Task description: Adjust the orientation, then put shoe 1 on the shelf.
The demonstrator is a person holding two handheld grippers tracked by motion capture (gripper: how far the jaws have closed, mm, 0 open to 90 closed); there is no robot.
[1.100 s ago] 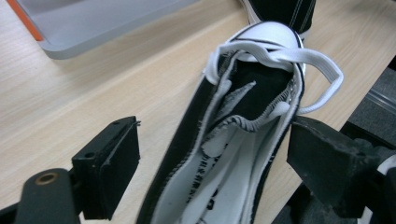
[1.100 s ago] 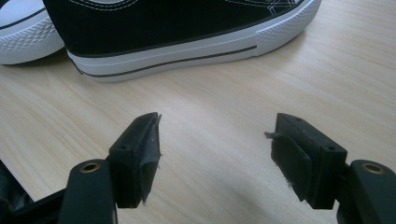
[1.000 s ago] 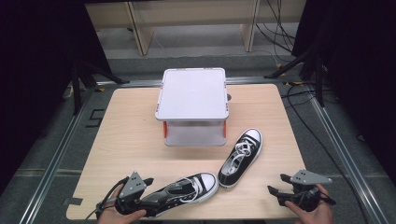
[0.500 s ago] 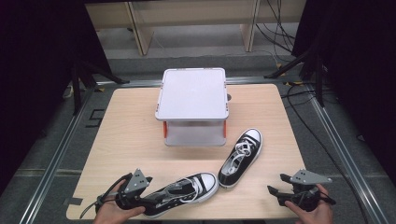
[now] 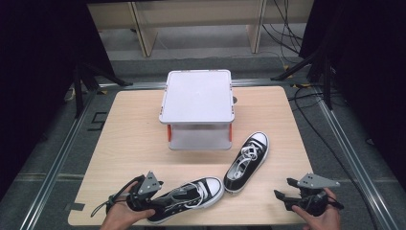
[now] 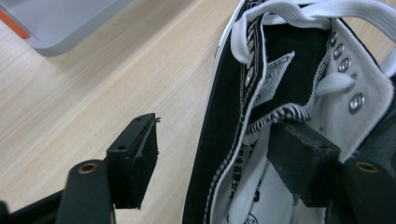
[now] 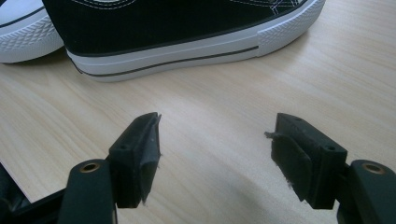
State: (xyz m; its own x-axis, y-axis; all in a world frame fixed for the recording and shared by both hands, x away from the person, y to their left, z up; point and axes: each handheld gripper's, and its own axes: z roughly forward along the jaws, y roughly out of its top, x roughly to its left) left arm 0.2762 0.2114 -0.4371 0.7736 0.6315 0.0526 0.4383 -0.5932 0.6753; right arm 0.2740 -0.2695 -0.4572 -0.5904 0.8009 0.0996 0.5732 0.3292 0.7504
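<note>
While the high view shows both hands at the near edge of the wooden table [image 5: 139, 120], it cannot resolve how the jaws stand; the two gripper views supply that. The left gripper [image 5: 143, 191] sits at the heel end of the near sneaker [image 5: 189, 196], which lies along the front edge with its toe pointing right. From the left gripper view, the jaws are spread wide and straddle the shoe's collar wall: one pad [image 6: 303, 168] is inside the sneaker opening against the white lining, the other outside over bare wood. Whether the inner pad presses the lining cannot be told. No clamp is made.

The right gripper [image 5: 294, 196] is at the front right, well apart from both shoes. The right gripper view shows its jaws parted with nothing between them, and ahead the black side and white sole of the second sneaker [image 7: 177, 28].

That second sneaker [image 5: 247, 162] lies angled, toe toward the far right, near the grey lidded box [image 5: 197, 108] at table centre.
</note>
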